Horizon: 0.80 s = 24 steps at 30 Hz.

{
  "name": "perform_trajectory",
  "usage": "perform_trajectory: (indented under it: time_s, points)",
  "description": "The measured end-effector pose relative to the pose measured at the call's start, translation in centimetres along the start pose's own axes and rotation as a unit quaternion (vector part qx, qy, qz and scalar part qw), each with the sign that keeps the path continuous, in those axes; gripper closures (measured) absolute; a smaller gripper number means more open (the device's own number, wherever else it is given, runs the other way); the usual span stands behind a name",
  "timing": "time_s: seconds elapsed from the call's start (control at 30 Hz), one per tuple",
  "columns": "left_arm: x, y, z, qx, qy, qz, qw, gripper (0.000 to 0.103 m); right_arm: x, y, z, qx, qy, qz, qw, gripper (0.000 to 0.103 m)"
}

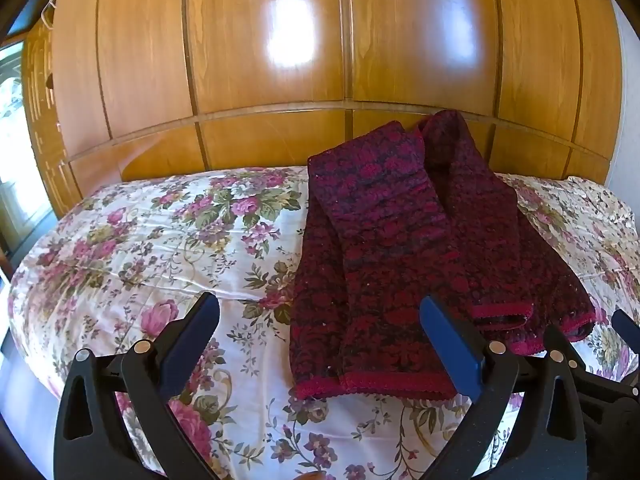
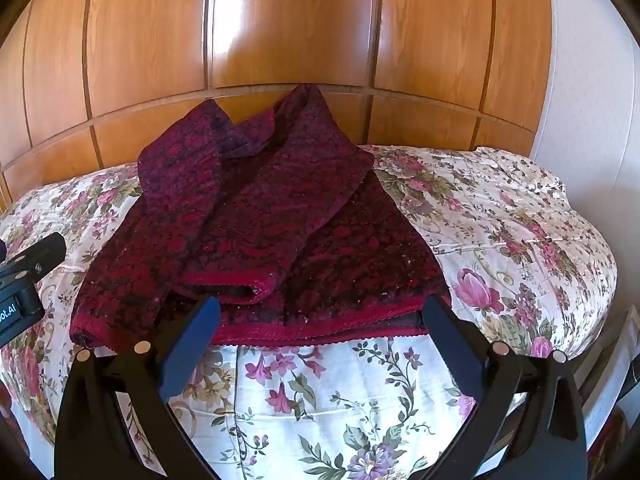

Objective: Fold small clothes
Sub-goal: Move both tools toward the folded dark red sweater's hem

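Lying on the floral bedspread [image 2: 500,216], the maroon cardigan [image 2: 256,224] has sleeves folded inward; left hand-held gripper [image 1: 320,320] and right hand-held gripper [image 2: 320,316] hover near its hem — both spread wide, empty.

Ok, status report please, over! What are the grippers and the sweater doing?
Both hand-held grippers open, left, right, holding nothing. Sweater on bedspread, sleeves folded in. Nothing in the way.

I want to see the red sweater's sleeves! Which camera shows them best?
The right wrist view: the sweater sits centred, both sleeves folded across its front. The left wrist view shows it off to the right, partly behind a gripper finger.
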State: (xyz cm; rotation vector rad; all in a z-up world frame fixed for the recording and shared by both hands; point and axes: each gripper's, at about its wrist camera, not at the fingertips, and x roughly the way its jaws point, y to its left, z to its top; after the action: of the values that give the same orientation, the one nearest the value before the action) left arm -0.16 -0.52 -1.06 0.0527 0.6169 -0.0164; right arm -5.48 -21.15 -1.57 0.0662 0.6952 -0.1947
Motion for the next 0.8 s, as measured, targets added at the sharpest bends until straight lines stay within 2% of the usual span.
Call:
perform_trajectory:
  time_s: [0.8]
  points:
    - [-0.73, 0.11, -0.03, 0.002, 0.0, -0.013, 0.9999, 0.003, -0.17, -0.13, 0.24, -0.009, 0.004, -0.013, 1.0, 0.002]
